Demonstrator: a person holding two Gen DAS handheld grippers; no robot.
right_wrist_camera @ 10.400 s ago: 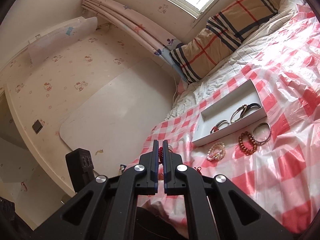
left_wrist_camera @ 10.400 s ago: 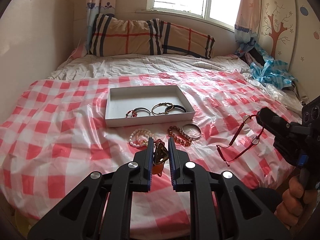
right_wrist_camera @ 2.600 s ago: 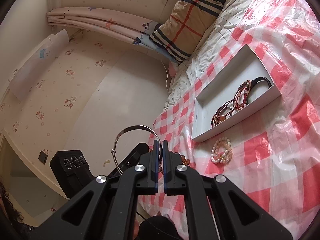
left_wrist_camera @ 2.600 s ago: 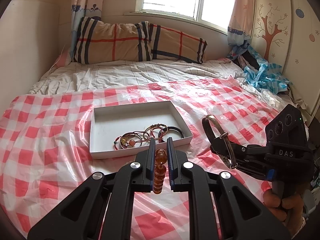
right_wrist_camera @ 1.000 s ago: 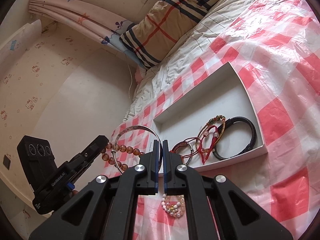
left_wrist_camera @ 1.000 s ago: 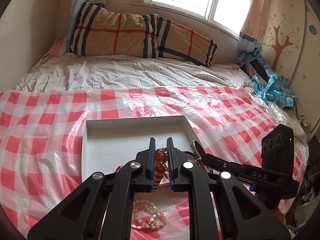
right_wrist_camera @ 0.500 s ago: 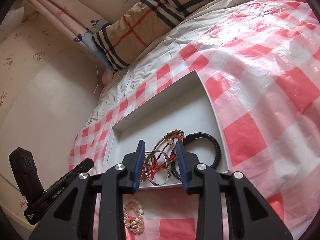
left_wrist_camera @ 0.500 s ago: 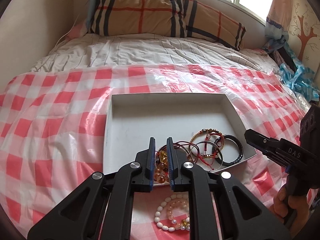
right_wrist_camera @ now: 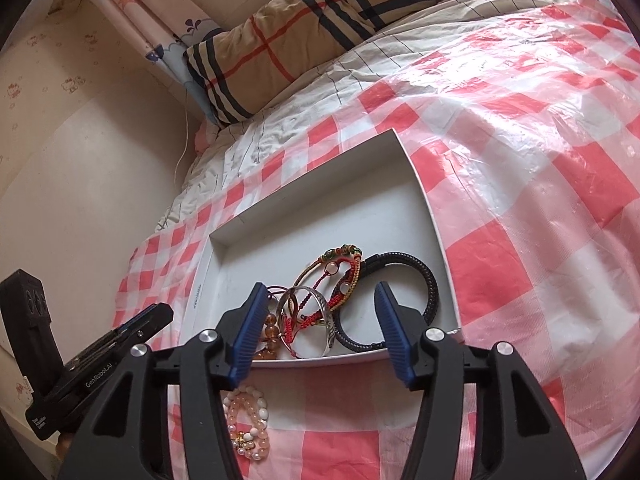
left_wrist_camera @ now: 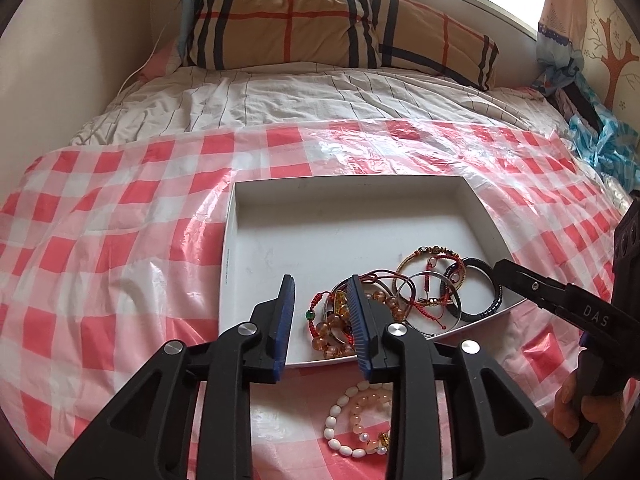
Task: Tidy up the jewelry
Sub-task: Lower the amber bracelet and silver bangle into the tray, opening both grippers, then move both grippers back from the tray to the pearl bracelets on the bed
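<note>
Both grippers hang over the near edge of a shallow white tray (left_wrist_camera: 256,248) that sits on a bed covered with a red-and-white checked plastic sheet (left_wrist_camera: 100,248). Seen from its own camera, the left gripper (left_wrist_camera: 320,320) has its blue-padded jaws opening, apart with nothing pressed between them; an amber bead bracelet (left_wrist_camera: 332,334) lies in the tray's near part, showing in the gap between the pads but free of them. The right gripper (right_wrist_camera: 320,324) is likewise opening, its jaws wider apart and gripping nothing, with a silver bangle (right_wrist_camera: 326,320) lying in the tray below the gap, tangled with red cord bracelets (right_wrist_camera: 304,320). Further into the tray rest a woven multicolour cord bracelet (right_wrist_camera: 336,268) and, on the right-hand side, a black braided bangle (right_wrist_camera: 424,280), all crowded in the tray's near right portion while its far part is bare. Outside the tray, just beside its near wall on the checked sheet, lies a pearl and pink bead bracelet (left_wrist_camera: 360,420), untouched by either gripper. In the left wrist view the right gripper's black body comes in from the right edge, held by a hand (left_wrist_camera: 588,412). A plaid pillow (left_wrist_camera: 320,24) lies at the head of the bed under the window, on a striped white sheet (left_wrist_camera: 280,96).
</note>
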